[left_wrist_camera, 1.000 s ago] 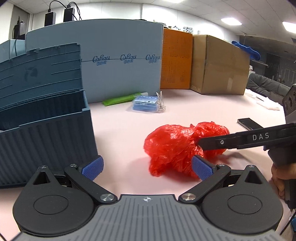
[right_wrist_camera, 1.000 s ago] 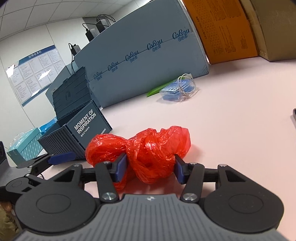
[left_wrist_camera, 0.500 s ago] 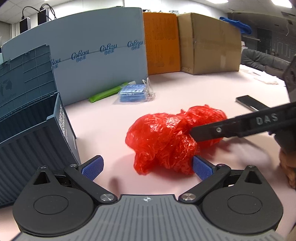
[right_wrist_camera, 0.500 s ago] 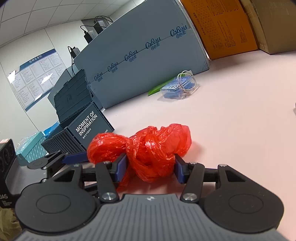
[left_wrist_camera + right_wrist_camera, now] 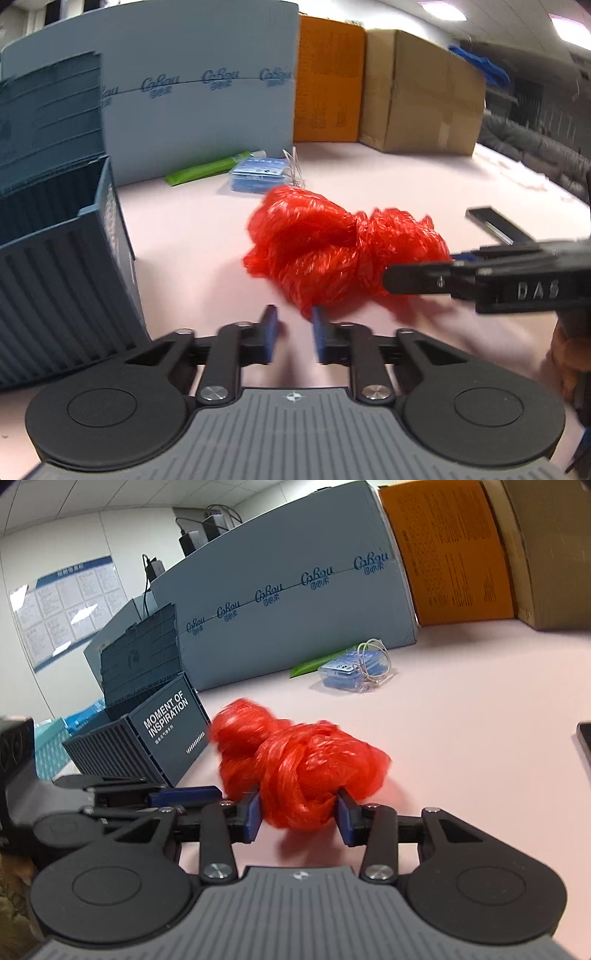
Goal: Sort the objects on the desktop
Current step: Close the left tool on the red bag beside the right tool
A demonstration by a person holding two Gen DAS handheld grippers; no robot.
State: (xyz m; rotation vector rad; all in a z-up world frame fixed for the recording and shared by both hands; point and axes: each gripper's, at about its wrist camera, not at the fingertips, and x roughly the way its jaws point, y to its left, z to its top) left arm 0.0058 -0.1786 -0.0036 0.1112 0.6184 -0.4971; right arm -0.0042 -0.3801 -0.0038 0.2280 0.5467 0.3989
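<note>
Red plastic bag [image 5: 343,251] centre of left wrist frame, on pink table [image 5: 199,229] | left gripper [image 5: 293,334] nearly closed, holding nothing, beside bag's near edge | right wrist frame: right gripper [image 5: 299,814] clamps bag [image 5: 303,771], lower centre | blue crate [image 5: 147,738] at left

Pale pink table [image 5: 480,686] under white ceiling lights [image 5: 441,11]. Blue-grey panel [image 5: 199,92], orange board [image 5: 328,81] and carton [image 5: 421,92] behind; wall chart [image 5: 62,605] at left.
</note>
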